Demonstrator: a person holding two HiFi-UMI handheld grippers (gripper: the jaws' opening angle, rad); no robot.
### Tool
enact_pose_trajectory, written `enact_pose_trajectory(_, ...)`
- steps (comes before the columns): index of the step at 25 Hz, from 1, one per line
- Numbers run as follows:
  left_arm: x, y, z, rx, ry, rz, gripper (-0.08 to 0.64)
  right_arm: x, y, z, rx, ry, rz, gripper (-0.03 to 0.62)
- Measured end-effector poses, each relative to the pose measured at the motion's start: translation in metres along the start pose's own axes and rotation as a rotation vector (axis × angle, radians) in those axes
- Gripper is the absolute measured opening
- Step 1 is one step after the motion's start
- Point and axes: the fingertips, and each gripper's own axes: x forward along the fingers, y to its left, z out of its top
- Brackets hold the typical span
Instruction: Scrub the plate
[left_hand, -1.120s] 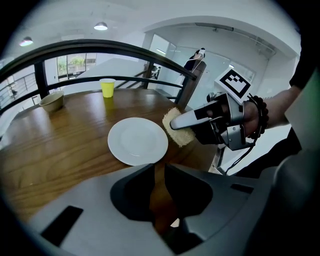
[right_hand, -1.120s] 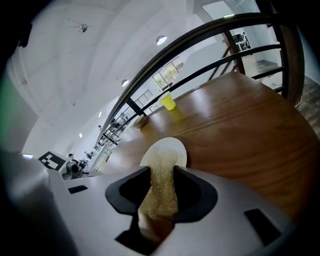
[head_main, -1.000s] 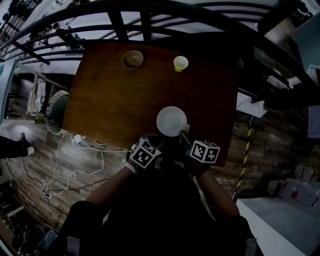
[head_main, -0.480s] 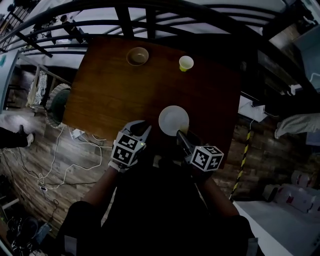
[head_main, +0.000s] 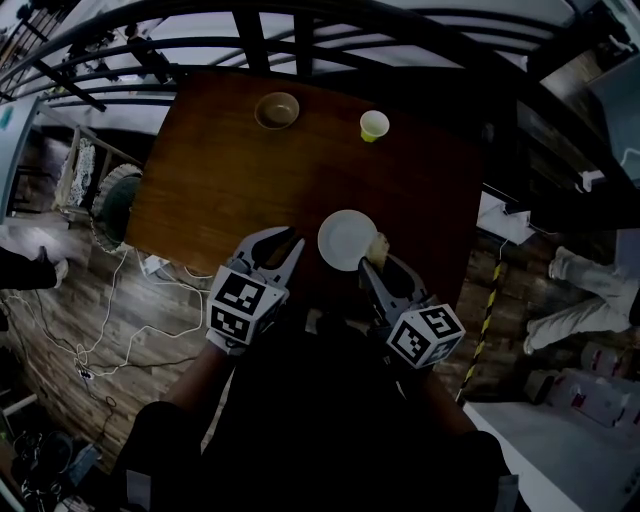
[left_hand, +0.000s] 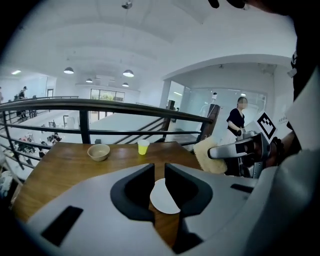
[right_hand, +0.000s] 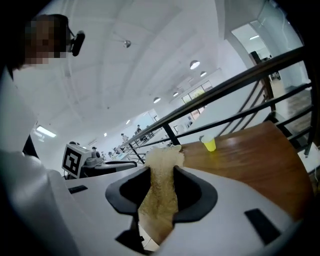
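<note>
Beside a black railing (head_main: 300, 40) stood a brown wooden table (head_main: 200, 190), with a tan bowl (head_main: 277, 110) and a yellow cup (head_main: 374, 125) at its far side and the white plate (head_main: 347, 240) lying flat near the front edge. The left gripper (head_main: 288, 245) hovered just left of the plate, its jaws a narrow slot apart with nothing between them; only the plate showed through the gap. The right gripper (head_main: 372, 268) had its jaws pressed tight on a tan scrubbing pad (right_hand: 160, 190), whose tip stood at the plate's near right rim and appeared to be raised off it. The plate looked bare, with no soap or dirt to be seen, and neither gripper steadied it. The scrubbing itself seemingly remained to be done: the pad had yet to be brought down and rubbed across the face.
</note>
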Motion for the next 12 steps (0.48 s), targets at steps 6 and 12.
enact_pose_trajectory(6, 0.023, -0.006, -0.013, 0.016, 0.022, -0.010, 0.072, -0.008, 0.019, 0.014, -0.105, -0.047, 0.036, 0.149)
enact_pose_trajectory(12, 0.052, 0.005, -0.028, -0.008, 0.050, 0.035, 0.072, -0.011, 0.001, 0.003, -0.143, -0.013, 0.043, 0.149)
